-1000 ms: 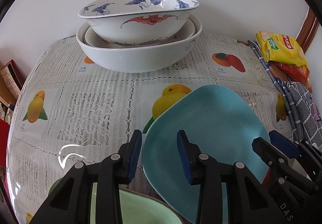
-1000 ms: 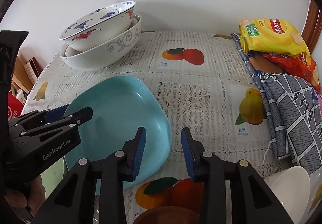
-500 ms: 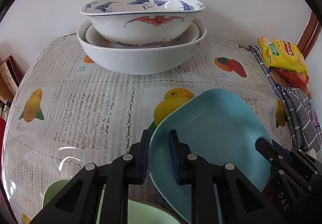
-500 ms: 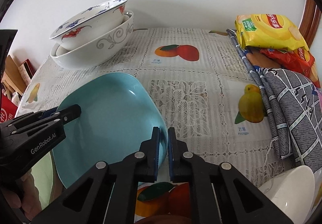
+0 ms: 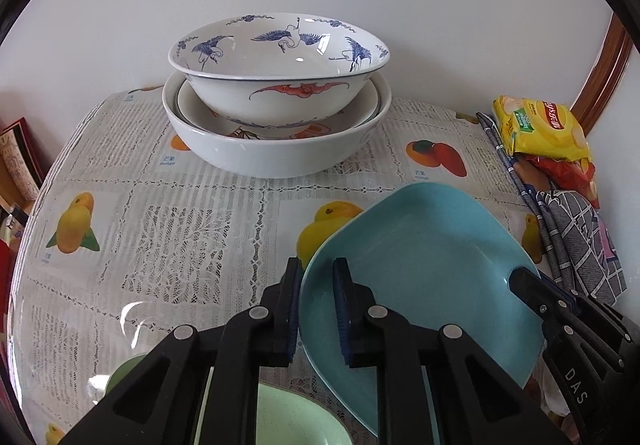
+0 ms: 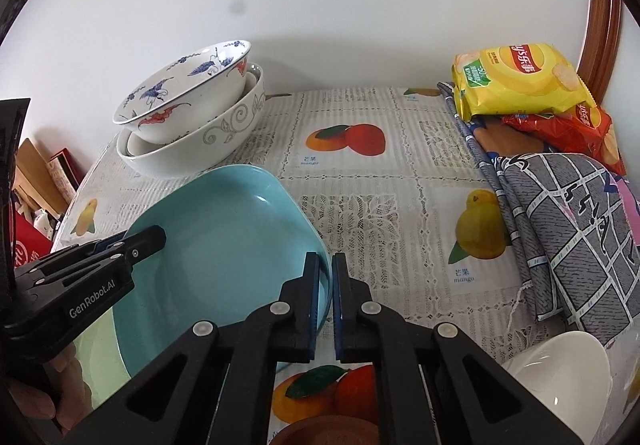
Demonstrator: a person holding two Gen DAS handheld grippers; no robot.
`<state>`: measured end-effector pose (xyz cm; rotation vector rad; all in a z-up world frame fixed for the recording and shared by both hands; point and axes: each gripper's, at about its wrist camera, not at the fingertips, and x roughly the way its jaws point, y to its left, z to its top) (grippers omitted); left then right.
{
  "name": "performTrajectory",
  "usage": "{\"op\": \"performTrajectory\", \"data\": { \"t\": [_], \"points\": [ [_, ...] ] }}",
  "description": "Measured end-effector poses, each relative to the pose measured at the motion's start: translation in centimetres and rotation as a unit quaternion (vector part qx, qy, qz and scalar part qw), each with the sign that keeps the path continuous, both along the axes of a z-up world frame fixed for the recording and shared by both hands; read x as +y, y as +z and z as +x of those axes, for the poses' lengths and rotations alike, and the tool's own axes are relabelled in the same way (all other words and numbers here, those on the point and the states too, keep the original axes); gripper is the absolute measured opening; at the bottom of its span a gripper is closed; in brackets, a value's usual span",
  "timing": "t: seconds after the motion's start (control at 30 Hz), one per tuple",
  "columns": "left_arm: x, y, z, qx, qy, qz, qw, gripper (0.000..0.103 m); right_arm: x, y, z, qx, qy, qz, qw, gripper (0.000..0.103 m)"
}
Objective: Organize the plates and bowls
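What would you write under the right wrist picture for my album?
Both grippers, right and left, pinch opposite rims of the blue plate, stacked bowls behind.

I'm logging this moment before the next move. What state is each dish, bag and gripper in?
Blue plate: tilted, gripped on two edges.
Left gripper: shut on the blue plate's rim.
Right gripper: shut on the blue plate's opposite rim.
Crane bowl: upright, nested on top of the stack.
Big white bowl: upright on the tablecloth, holding the others.
Yellow chip bag: sealed, lying on a red bag.
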<state>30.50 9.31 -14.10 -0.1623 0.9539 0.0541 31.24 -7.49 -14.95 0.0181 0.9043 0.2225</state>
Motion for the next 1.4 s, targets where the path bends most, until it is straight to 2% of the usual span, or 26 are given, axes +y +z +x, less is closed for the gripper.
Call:
{"op": "performTrajectory", "data": {
  "t": [0.83,1.4],
  "points": [
    [-3.1,6.9,-7.4,-0.057,-0.018,-0.01,0.9982,0.016,-3.3,7.2,-8.8,-0.061,-0.023,0.011,0.998,0.006],
    [-4.5,9.4,-12.4,-0.083,-0.023,-0.001,0.9963,0.015,-4.5,9.5,-14.0,-0.085,-0.035,0.016,0.996,0.006]
  ]
}}
